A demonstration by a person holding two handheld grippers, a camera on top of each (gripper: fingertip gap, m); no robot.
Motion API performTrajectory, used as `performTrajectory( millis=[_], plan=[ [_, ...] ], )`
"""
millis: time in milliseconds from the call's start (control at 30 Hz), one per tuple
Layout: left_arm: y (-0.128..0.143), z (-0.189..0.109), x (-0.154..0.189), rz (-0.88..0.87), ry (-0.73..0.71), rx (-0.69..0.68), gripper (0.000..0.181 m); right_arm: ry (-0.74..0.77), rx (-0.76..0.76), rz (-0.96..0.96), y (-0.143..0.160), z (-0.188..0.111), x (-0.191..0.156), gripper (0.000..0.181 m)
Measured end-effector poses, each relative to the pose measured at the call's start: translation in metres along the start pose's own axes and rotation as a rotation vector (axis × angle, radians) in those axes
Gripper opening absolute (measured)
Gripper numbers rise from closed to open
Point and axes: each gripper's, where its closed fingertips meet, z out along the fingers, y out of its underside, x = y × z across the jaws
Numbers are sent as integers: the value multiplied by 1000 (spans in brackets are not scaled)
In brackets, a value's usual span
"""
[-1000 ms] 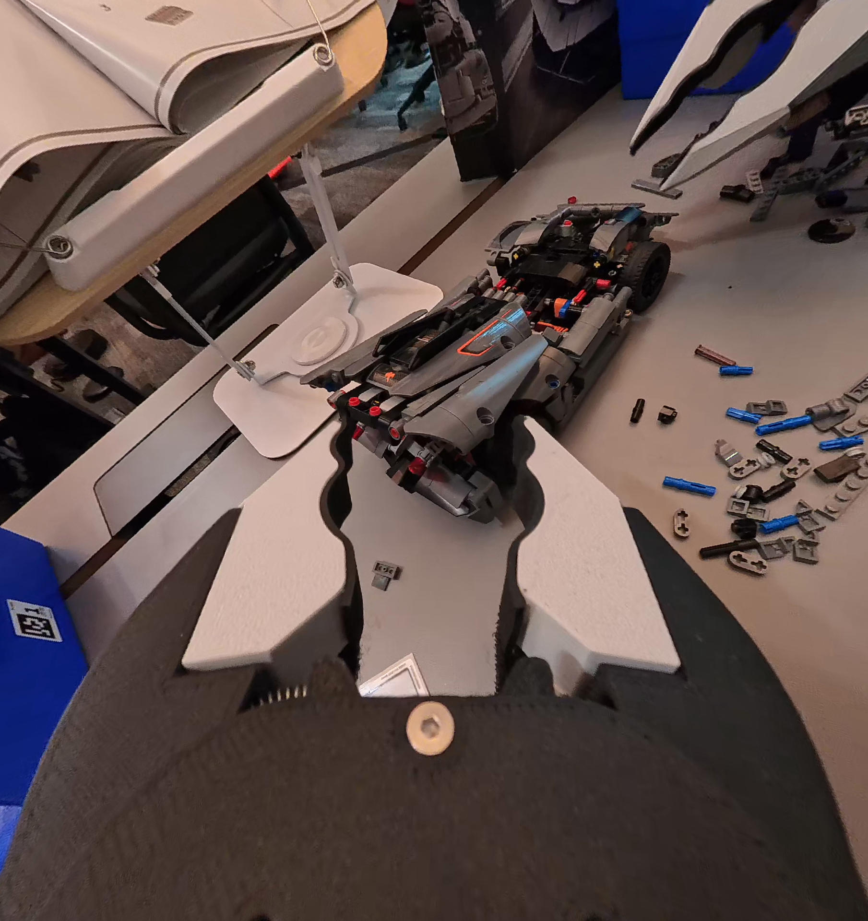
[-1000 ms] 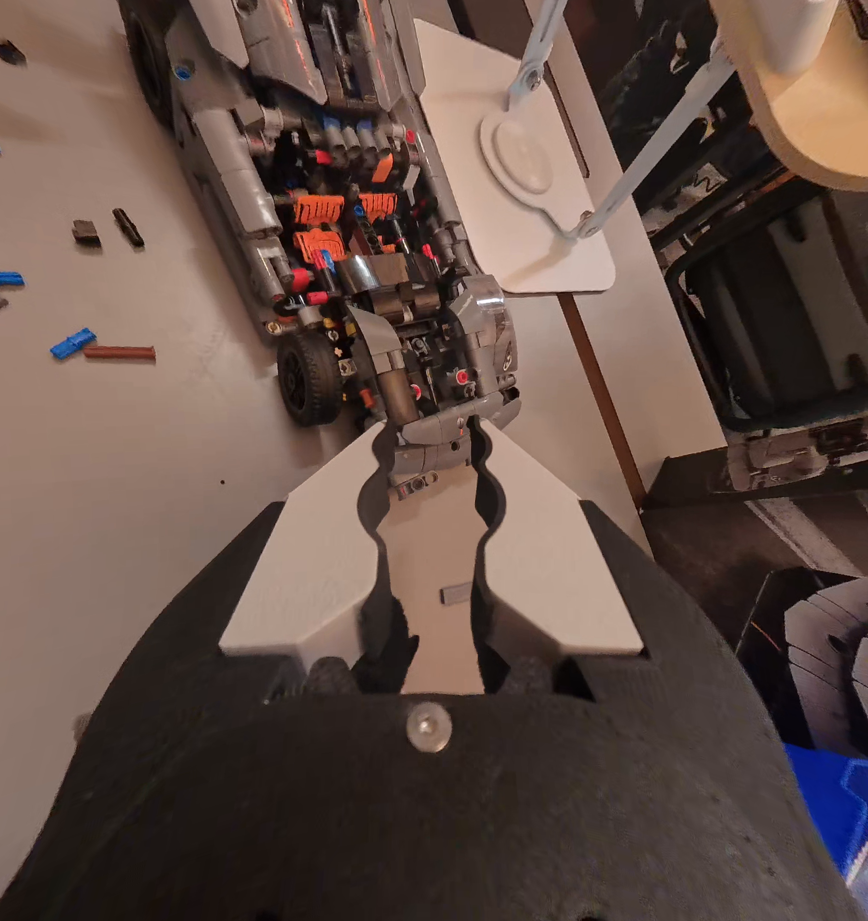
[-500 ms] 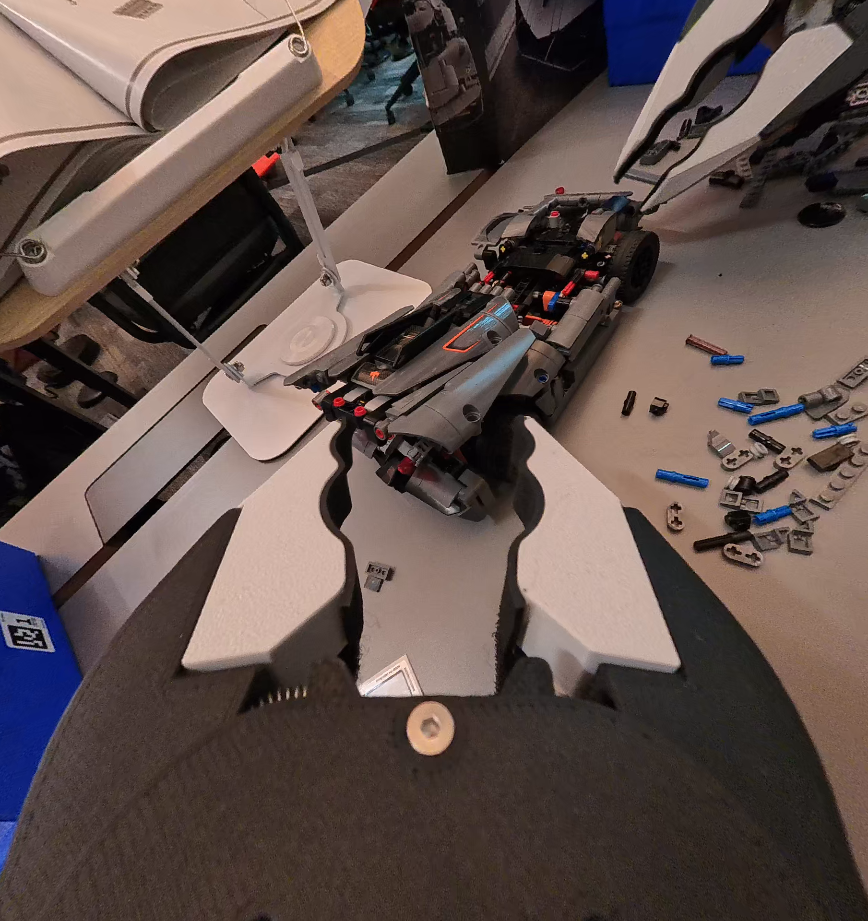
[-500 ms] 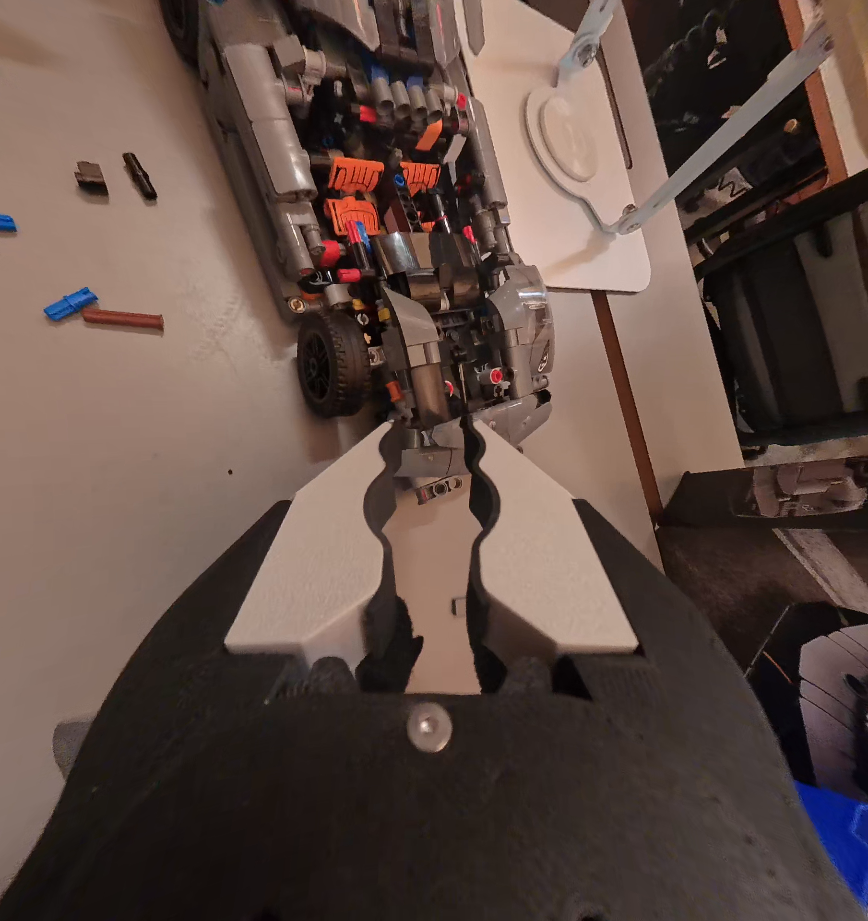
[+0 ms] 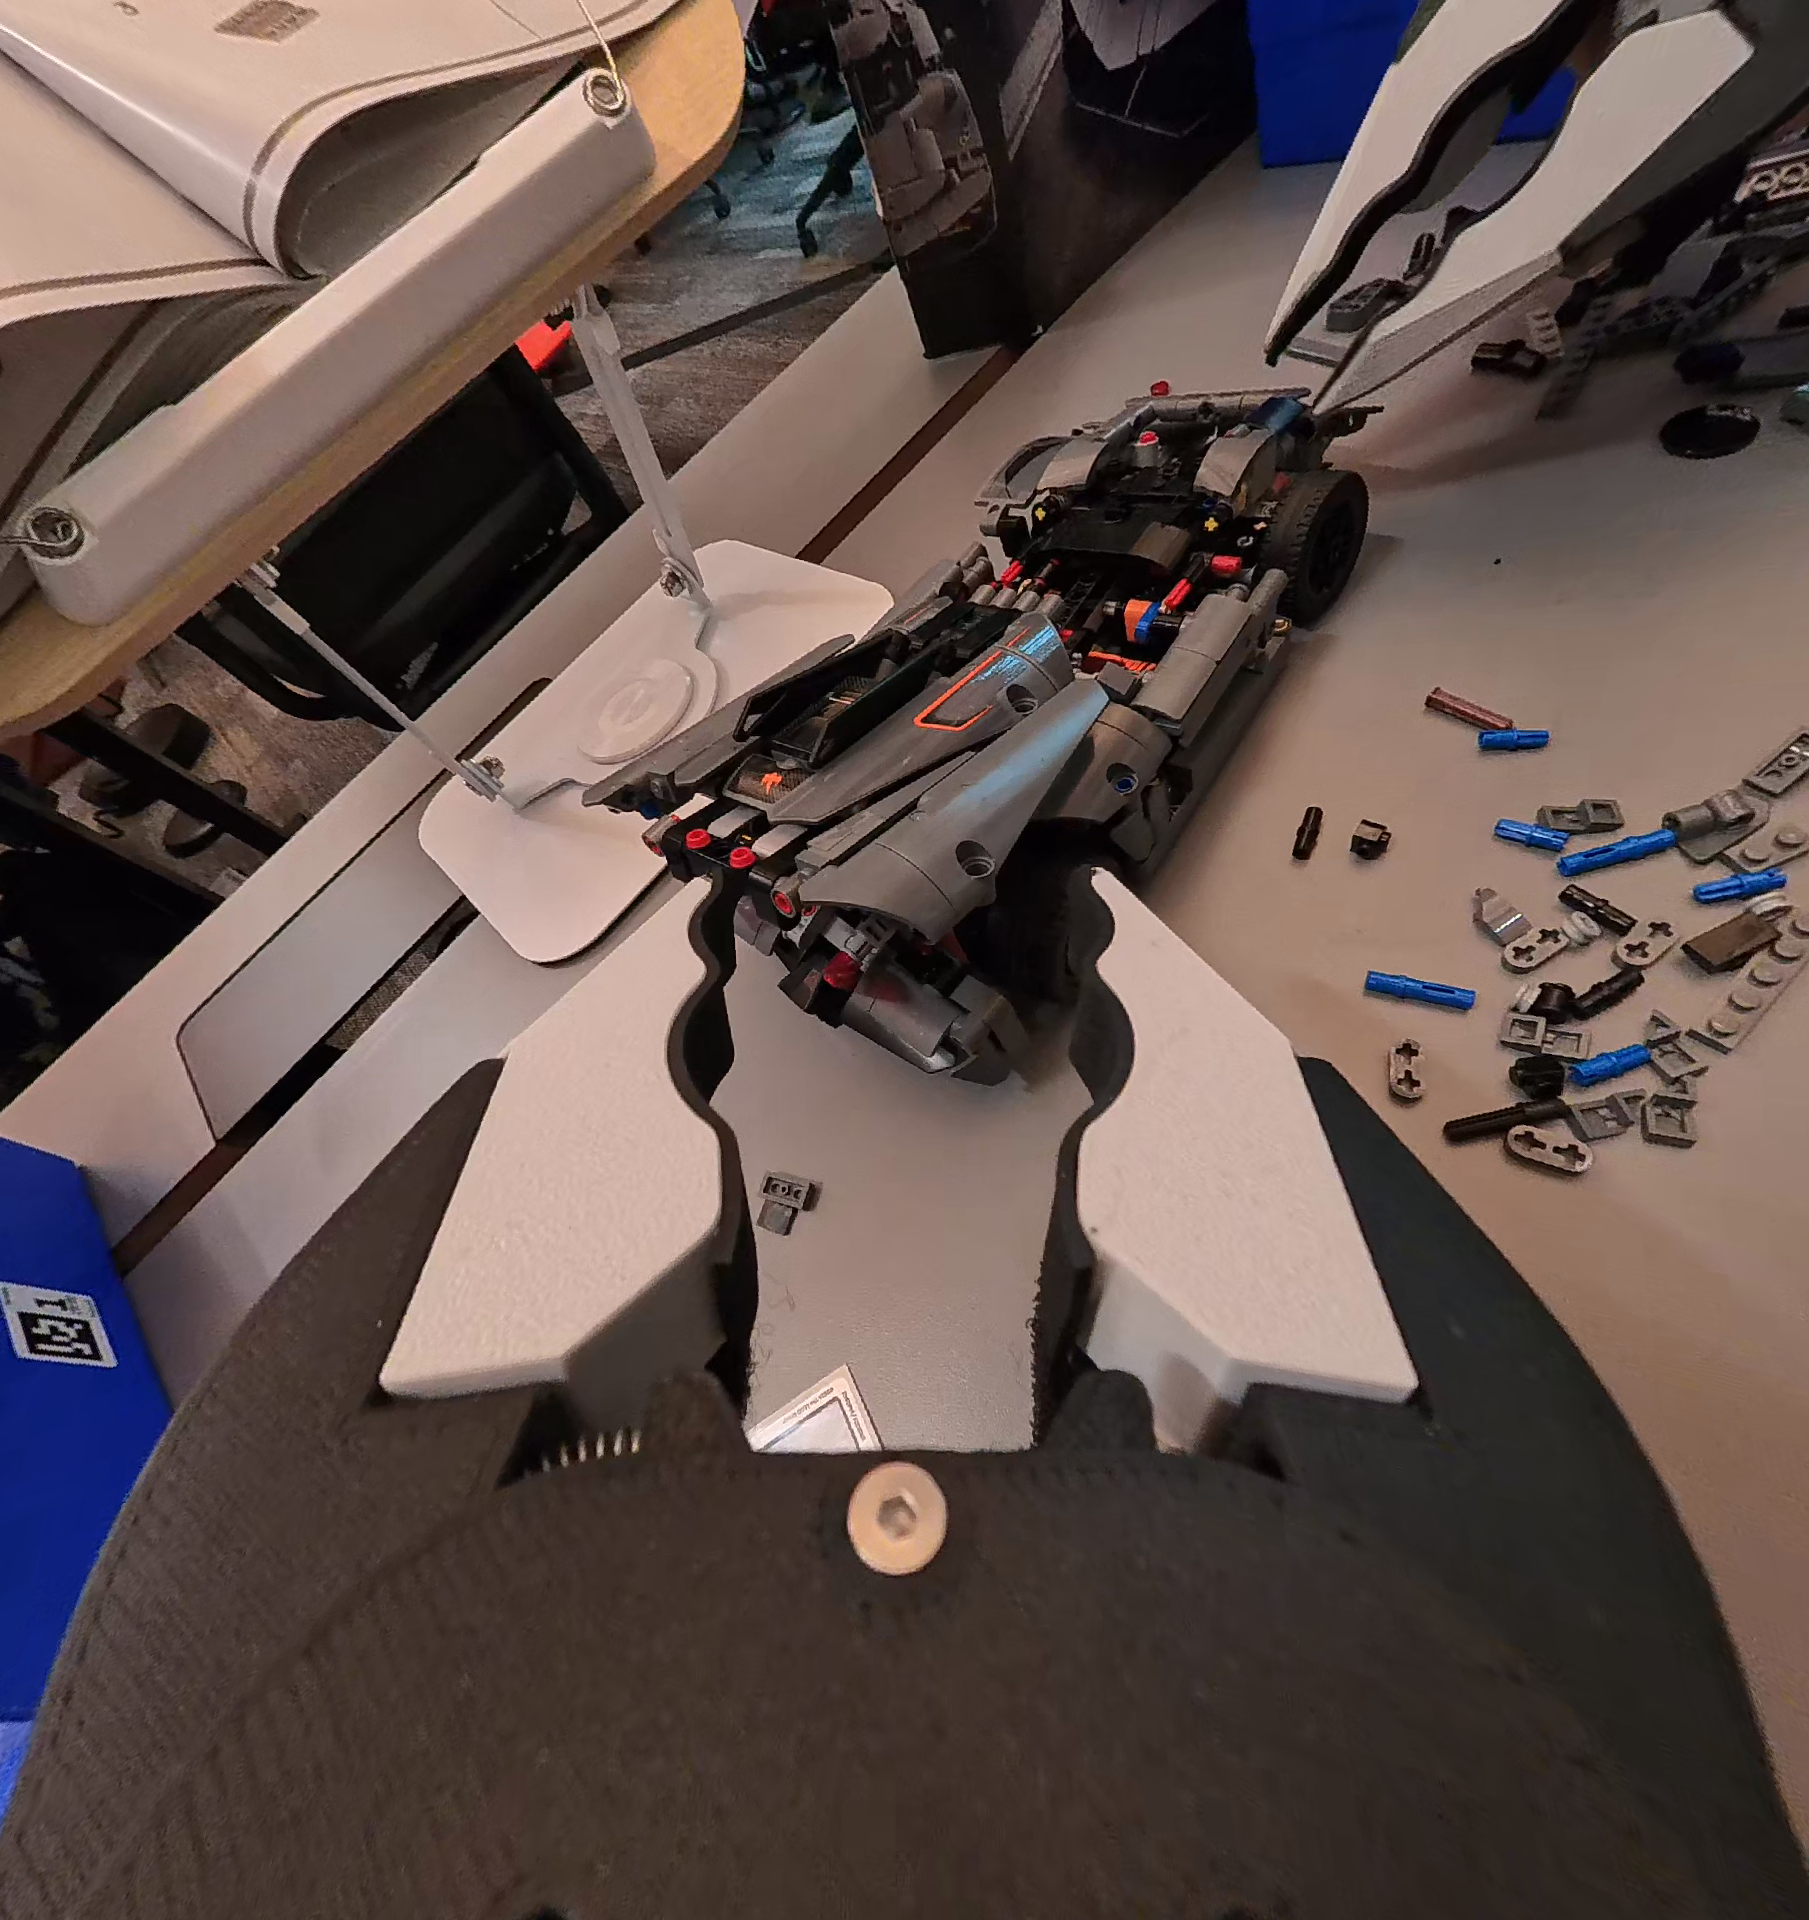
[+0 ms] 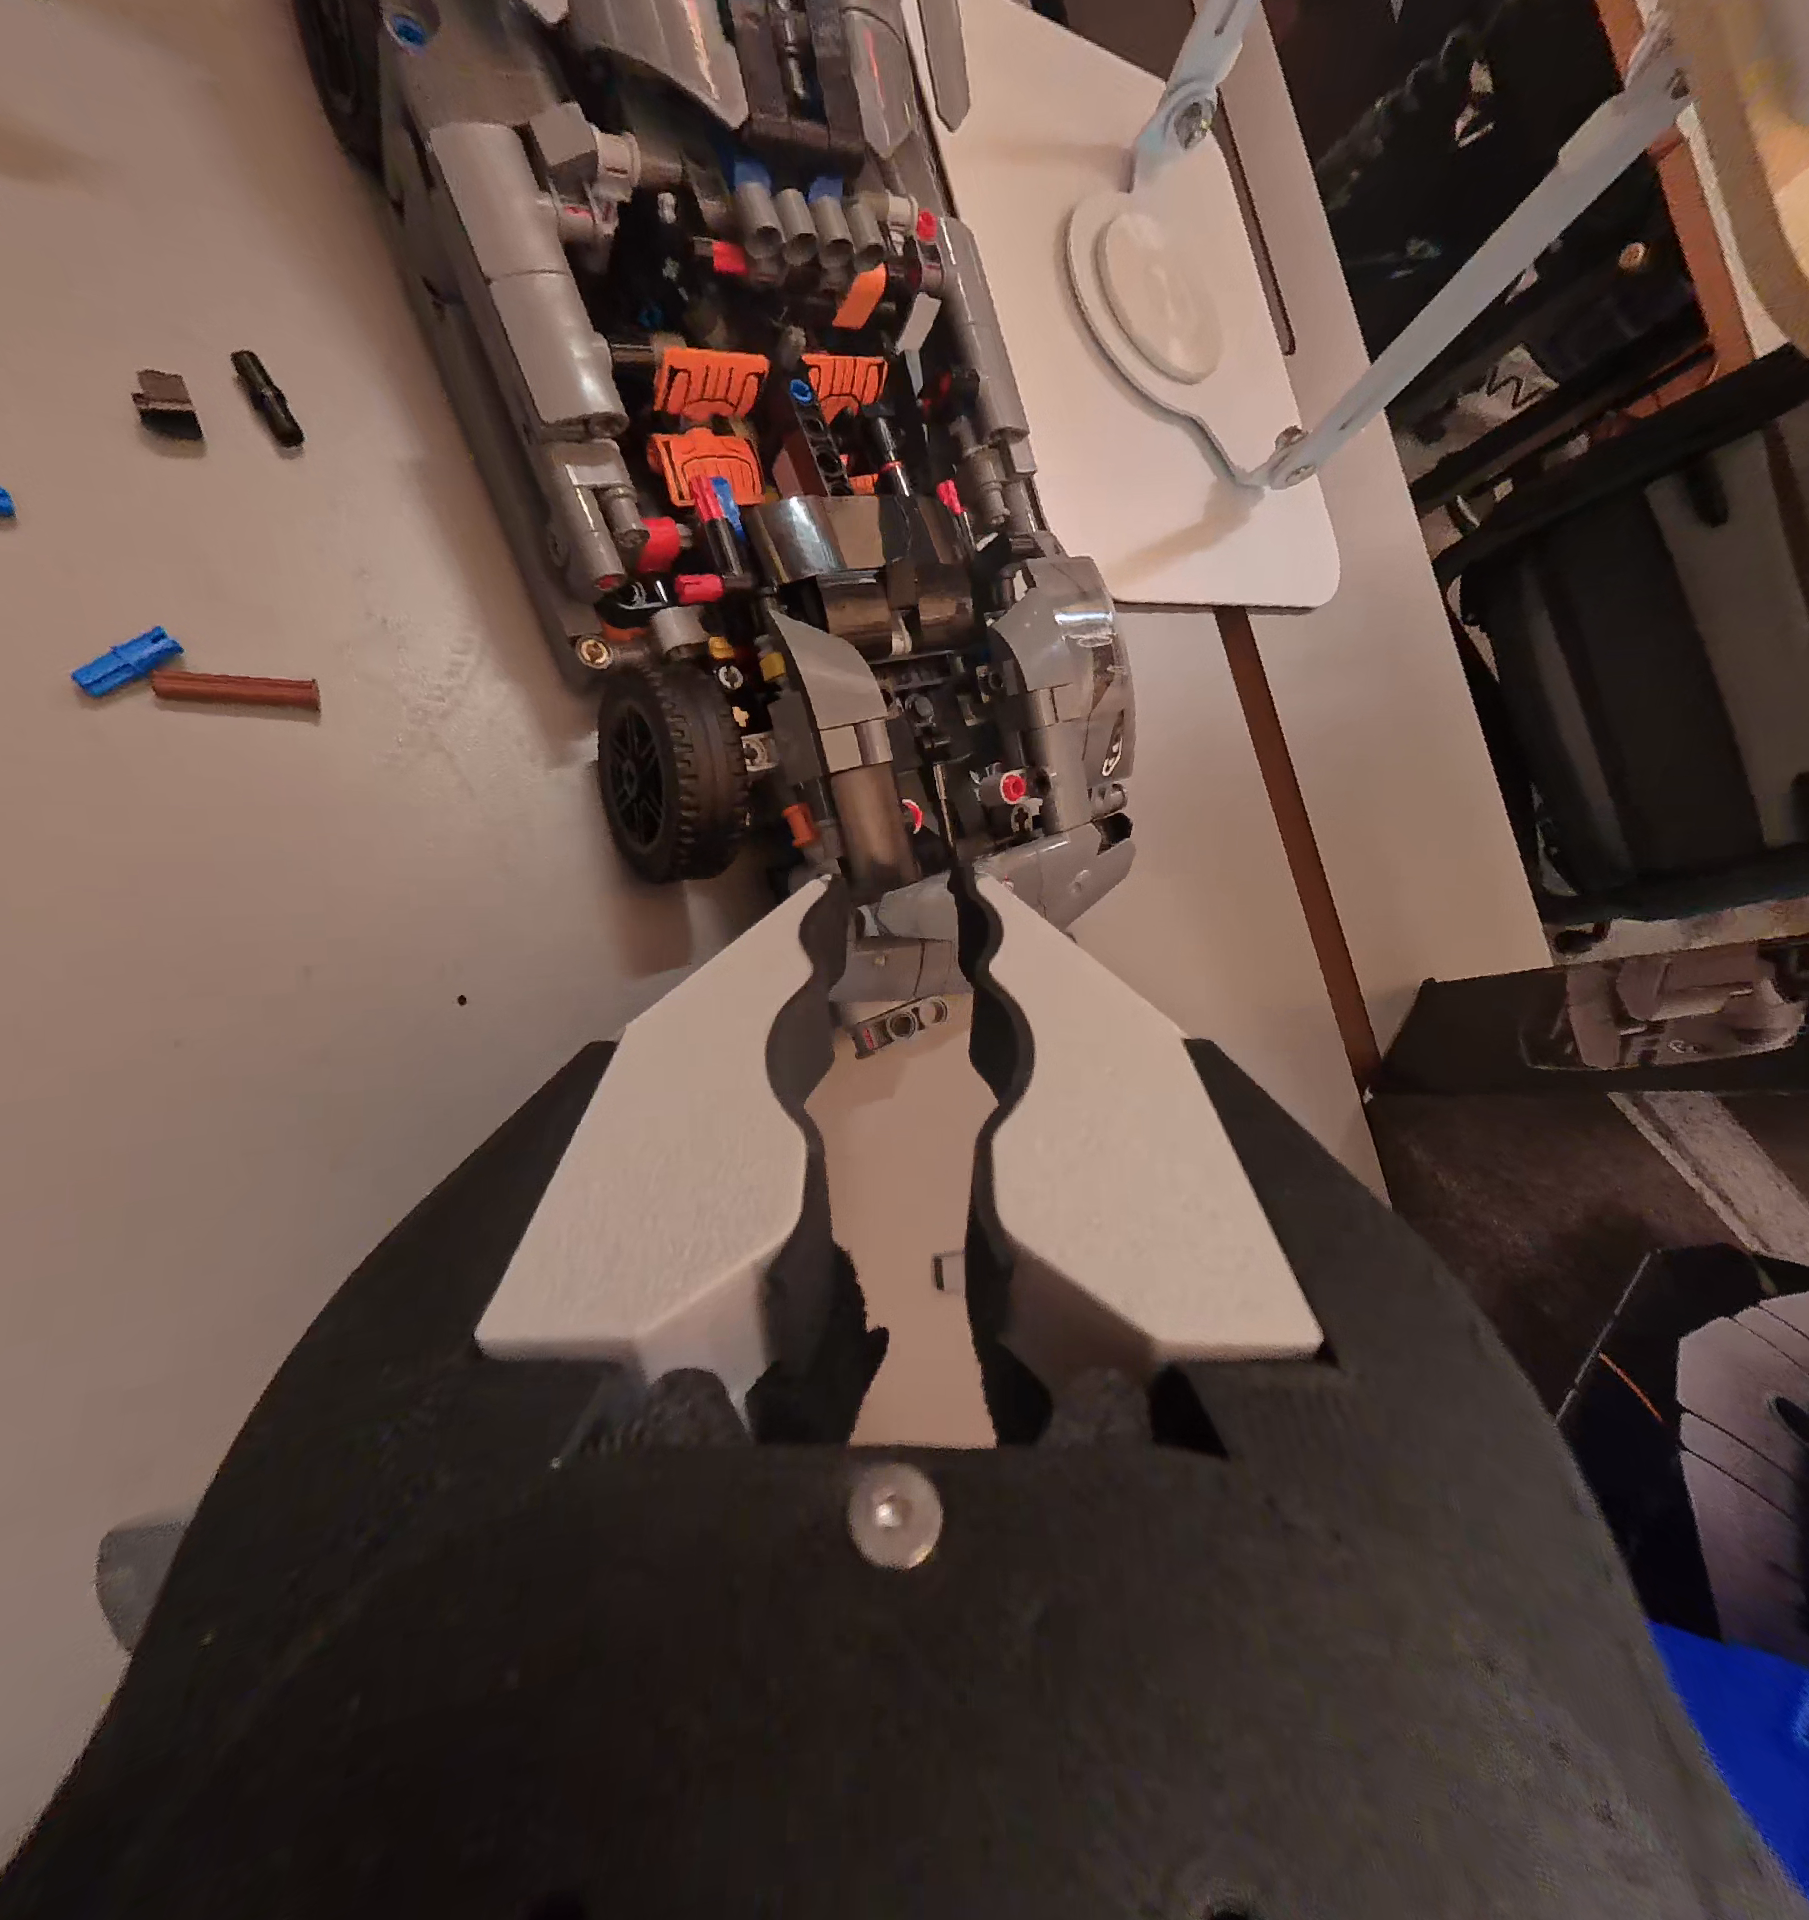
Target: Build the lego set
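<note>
Lego car (image 5: 993,769) is lying on the counter (image 5: 1502,1351); its grey tail piece (image 6: 895,961) has been closed on by the right gripper (image 6: 895,904), readying an adjustment. Left gripper (image 5: 905,883) stays spread at the nose.

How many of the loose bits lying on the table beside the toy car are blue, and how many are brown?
Blue pins: 6
Brown rod: 1
Total: 7
</note>
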Motion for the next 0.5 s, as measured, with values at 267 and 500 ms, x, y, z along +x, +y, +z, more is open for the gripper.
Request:
performTrajectory(
  millis=[267, 500],
  plan=[
    [0, 1, 2, 4, 3, -2, 62, 30, -27, -72, 1, 4, -4, 9],
    [2, 1, 3, 2, 11, -5, 62, 68, -43, -148, -1, 3, -5, 4]
  ],
)
